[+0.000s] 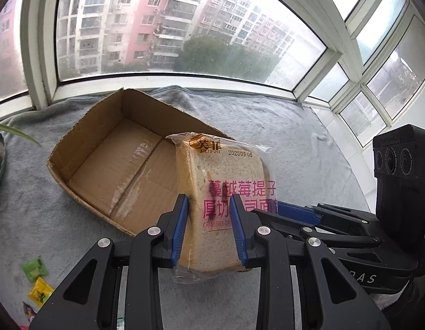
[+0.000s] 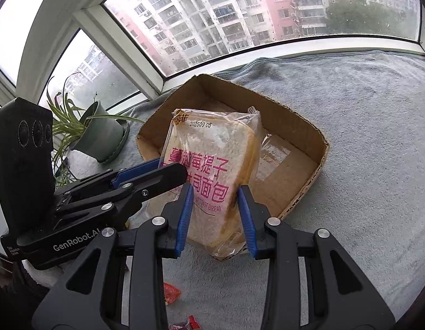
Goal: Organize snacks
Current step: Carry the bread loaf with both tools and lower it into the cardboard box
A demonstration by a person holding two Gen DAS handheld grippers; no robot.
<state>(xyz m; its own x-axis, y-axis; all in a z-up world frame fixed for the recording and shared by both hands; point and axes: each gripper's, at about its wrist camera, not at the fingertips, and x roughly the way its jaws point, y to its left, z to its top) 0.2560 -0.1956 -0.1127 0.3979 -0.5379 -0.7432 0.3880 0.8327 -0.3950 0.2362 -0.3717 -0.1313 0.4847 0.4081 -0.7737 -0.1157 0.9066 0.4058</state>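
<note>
My left gripper (image 1: 209, 205) is shut on a wrapped slice of toast bread (image 1: 226, 181) with pink print, held upright over the near right edge of an open cardboard box (image 1: 83, 140). My right gripper (image 2: 215, 196) is shut on a second wrapped slice of toast bread (image 2: 212, 154), held over the near edge of the same box (image 2: 300, 134). The two grippers are side by side: the right one shows at the right of the left wrist view (image 1: 297, 213), the left one at the left of the right wrist view (image 2: 157, 172). The box floor looks bare.
A grey blanket (image 1: 267, 126) covers the ledge under a bay window. A potted plant (image 2: 99, 134) stands left of the box. Small green and yellow snack packets (image 1: 37, 280) lie at the near left. Red packets (image 2: 171, 293) lie on the blanket below my right gripper.
</note>
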